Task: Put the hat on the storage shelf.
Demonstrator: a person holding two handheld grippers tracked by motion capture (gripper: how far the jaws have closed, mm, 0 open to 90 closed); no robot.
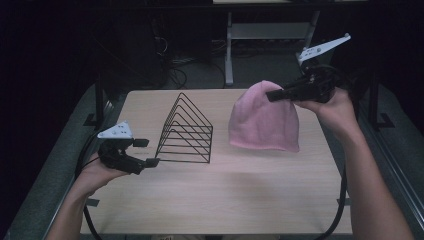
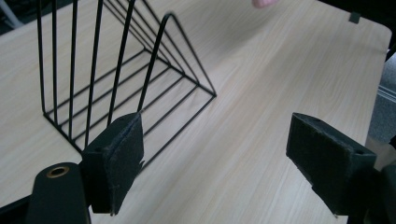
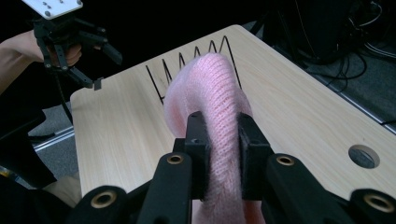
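Observation:
A pink knitted hat (image 1: pixel 264 120) hangs over the right half of the wooden table (image 1: pixel 225 200); its lower rim is at or just above the surface. My right gripper (image 1: pixel 274 94) is shut on the hat's top fold; in the right gripper view the knit (image 3: pixel 210 88) is squeezed between both pads (image 3: pixel 198 140). A black wire rack (image 1: pixel 185 130) of triangular dividers stands left of centre. My left gripper (image 1: pixel 148 152) is open, held beside the rack's near-left corner with nothing between its fingers. In the left gripper view the rack (image 2: pixel 112 70) rises just beyond the left pad (image 2: pixel 119 158).
The table has a round cable hole (image 3: pixel 364 156) near one edge. Behind the far edge stands a grey desk leg (image 1: pixel 229 50) with cables on the floor. Each gripper trails a black cable off the table's sides. Bare tabletop lies in front of the rack and hat.

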